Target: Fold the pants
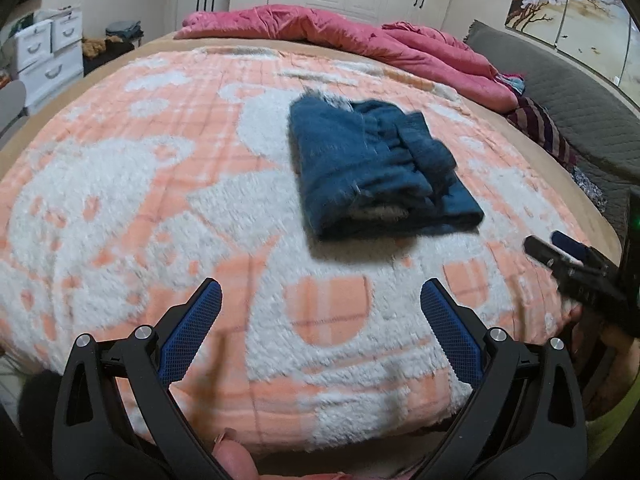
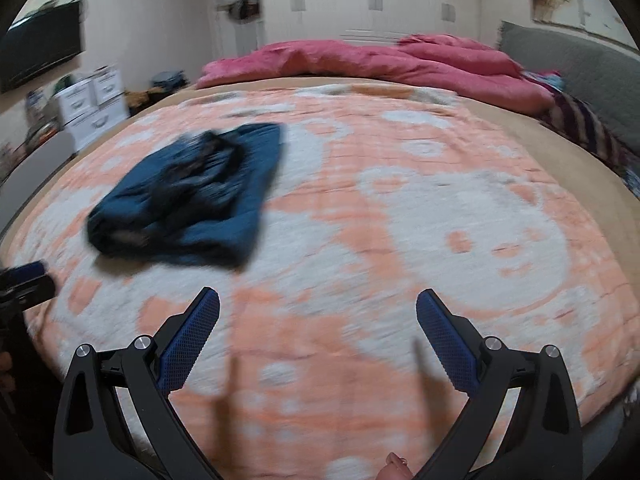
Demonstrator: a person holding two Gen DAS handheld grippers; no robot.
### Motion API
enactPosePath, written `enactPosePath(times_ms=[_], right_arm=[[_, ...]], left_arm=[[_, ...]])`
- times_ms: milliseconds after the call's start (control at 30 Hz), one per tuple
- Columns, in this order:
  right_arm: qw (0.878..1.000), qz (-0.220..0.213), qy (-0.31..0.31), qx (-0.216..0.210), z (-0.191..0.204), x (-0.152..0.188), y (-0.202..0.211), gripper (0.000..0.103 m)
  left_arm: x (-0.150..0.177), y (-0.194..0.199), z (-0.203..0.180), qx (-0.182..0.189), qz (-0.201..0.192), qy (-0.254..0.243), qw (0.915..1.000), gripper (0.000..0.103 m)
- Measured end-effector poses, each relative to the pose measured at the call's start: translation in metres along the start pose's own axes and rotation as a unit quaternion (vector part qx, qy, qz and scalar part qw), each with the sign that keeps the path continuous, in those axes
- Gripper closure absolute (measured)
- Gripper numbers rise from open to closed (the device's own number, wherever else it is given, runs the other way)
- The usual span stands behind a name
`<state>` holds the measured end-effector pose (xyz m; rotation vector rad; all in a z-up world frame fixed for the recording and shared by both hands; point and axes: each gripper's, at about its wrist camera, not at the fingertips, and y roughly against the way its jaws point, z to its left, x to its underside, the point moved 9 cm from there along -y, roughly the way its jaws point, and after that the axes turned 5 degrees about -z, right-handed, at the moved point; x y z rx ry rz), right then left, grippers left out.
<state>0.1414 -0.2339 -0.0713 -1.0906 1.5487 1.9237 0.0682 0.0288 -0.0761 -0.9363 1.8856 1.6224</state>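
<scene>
1. Left wrist view — nearest the lens, the left tongs (image 1: 321, 300) stand released, their blue-padded fingers (image 1: 192, 330) spread wide with nothing between them, hovering over the near part of the bed; a fingertip of the person's hand (image 1: 234, 460) shows at the bottom edge; beyond the tongs the peach-and-white blanket (image 1: 160, 200) covers the bed; the pants (image 1: 376, 168), dark blue, lie folded into a compact bundle on the blanket, past the tongs and a little right of centre, touched by neither tool; the right tongs (image 1: 560, 248) enter from the right edge, apart from the pants — whether they are spread I cannot tell here; a pink duvet (image 1: 360, 36) is heaped along the far side of the bed.

2. Right wrist view — the right tongs (image 2: 318, 300) are likewise released, fingers wide and empty, over the near blanket (image 2: 400, 220); the picture is blurred; the folded pants (image 2: 192, 196) lie ahead to the left, well apart from these tongs; the left tongs (image 2: 28, 276) show at the left edge, near the bundle but not touching it; white drawers (image 2: 92, 100) stand beside the bed at far left.
</scene>
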Motion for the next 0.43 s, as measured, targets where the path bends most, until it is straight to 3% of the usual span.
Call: enactPosePath(times_ms=[167,233,333,433], right_arm=[[0.994,0.031,-0.088,0.051,-0.081,-0.014,-0.018,0.005],[0.989,0.039,-0.125,0.068,-0.118,-0.022,-0.027,0.005],[0.981,0.055,-0.148,0.112,-0.177,-0.032,-0.045,0.005],[0.974,0.074,-0.145,0.154,-0.226,-0.043,-0.07,0.005]], left_arm=[[-0.038,0.007,0.032,-0.039,-0.039,0.018,0.9983,0.01],[-0.052,0.001,0.05,-0.052,-0.036,0.026,0.9976,0.009],[-0.063,-0.033,0.091,-0.097,0.01,0.021,0.995,0.009],[-0.073,-0.073,0.144,-0.13,0.052,0.051,0.9889,0.009]])
